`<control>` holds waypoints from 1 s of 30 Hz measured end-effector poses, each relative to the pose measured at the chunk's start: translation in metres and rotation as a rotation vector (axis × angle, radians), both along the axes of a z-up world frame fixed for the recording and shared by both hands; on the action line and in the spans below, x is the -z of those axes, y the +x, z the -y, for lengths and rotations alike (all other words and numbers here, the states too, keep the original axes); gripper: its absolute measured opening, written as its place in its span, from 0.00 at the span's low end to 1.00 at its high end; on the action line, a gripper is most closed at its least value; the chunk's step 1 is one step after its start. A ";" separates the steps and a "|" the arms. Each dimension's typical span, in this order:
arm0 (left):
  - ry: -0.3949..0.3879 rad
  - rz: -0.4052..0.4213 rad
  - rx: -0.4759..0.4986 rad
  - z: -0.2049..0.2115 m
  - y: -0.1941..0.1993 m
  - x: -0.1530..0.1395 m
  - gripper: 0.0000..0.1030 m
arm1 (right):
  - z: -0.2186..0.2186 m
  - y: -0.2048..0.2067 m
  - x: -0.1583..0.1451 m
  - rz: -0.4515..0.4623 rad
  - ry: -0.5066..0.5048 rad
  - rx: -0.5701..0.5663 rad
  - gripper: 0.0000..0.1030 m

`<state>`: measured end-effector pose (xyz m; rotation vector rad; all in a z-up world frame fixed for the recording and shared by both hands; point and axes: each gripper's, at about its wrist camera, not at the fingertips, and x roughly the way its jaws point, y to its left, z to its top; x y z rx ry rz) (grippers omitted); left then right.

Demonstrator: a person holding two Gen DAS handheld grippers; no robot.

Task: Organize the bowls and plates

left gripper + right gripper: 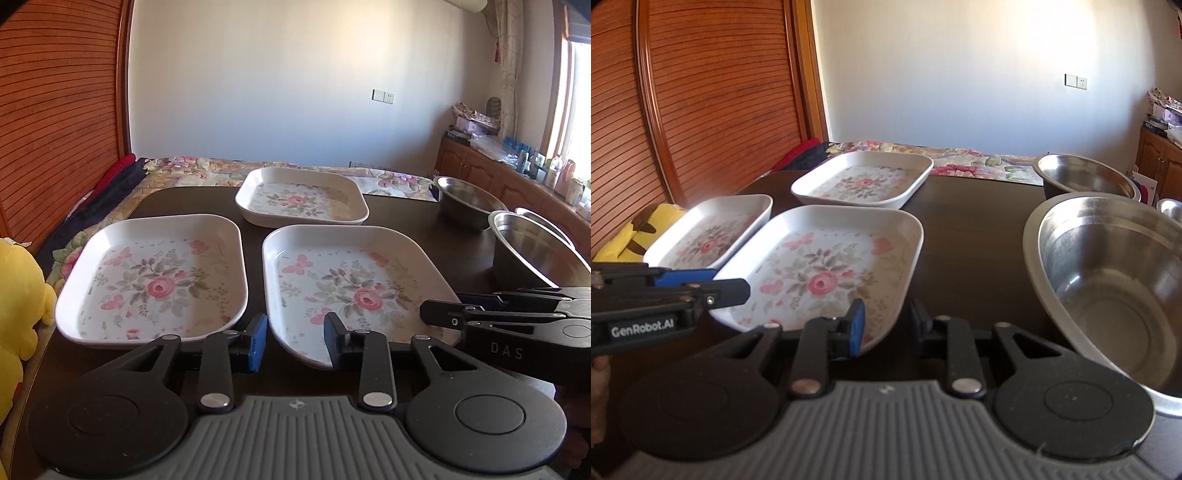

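Now, plates: three flowered plates on dark table (207, 201); near plate (354, 291) centre, left plate (151, 280) just beside it, far plate (301, 197) behind.
Bowls: three steel bowls at right; nearest bowl (1115, 288) beside near plate.
Left gripper (295, 341): released, straddled near plate's front-left rim.
Right gripper (886, 325): released, straddled same plate's front-right corner.
Beyond: bedspread (207, 171), yellow toy (18, 295).

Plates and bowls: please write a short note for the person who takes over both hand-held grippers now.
Left hand-held gripper: open, empty, at the near rim of the near-right plate.
Right hand-held gripper: open, empty, at the same plate's near corner.
Three floral plates lie apart on the dark table: near-left plate, near-right plate, far plate. Steel bowls stand on the right: near bowl, far bowl; a third bowl's rim barely shows.
Done: nothing stacked.
Left: stack plates, nest bowls.
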<state>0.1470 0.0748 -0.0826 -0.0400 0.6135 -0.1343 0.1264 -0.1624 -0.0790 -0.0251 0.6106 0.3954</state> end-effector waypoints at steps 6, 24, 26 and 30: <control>0.013 -0.017 -0.016 0.001 0.007 0.005 0.20 | 0.003 0.001 0.000 0.001 0.020 0.003 0.21; -0.018 0.051 -0.017 0.002 -0.027 -0.006 0.18 | 0.023 -0.012 -0.001 -0.029 0.142 -0.011 0.16; -0.028 0.058 -0.017 0.001 -0.033 -0.008 0.18 | 0.026 -0.018 -0.004 -0.022 0.153 -0.018 0.16; -0.038 0.075 -0.014 0.003 -0.052 -0.012 0.18 | 0.034 -0.035 -0.008 0.002 0.158 -0.037 0.16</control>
